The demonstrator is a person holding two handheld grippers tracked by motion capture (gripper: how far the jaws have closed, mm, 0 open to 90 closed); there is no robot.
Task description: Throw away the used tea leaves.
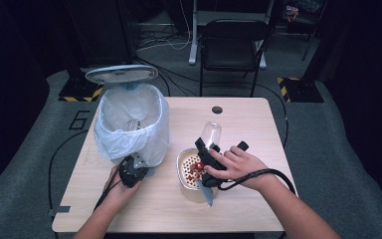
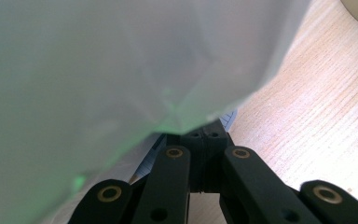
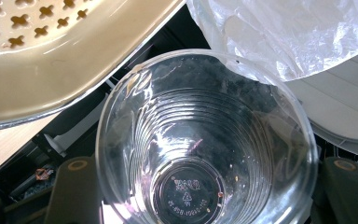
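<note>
**Cup's tipped over the strainer, bin's next**

Nearest, the right gripper (image 1: pixel 210 152) is clamped on a clear ribbed plastic cup (image 1: pixel 211 133), which looks empty and lies tipped just past the cream perforated strainer bowl (image 1: pixel 182 172) holding small red bits (image 1: pixel 194 169). On the left, the left gripper (image 1: pixel 132 172) has its jaws closed at the base of the white-bagged trash bin (image 1: pixel 131 124), maybe pinching the liner, can't really tell. Farther back is a black chair (image 1: pixel 231 45). If the cup's going in the bin, I'd keep the bin steady and lift clear of its rim.
</note>
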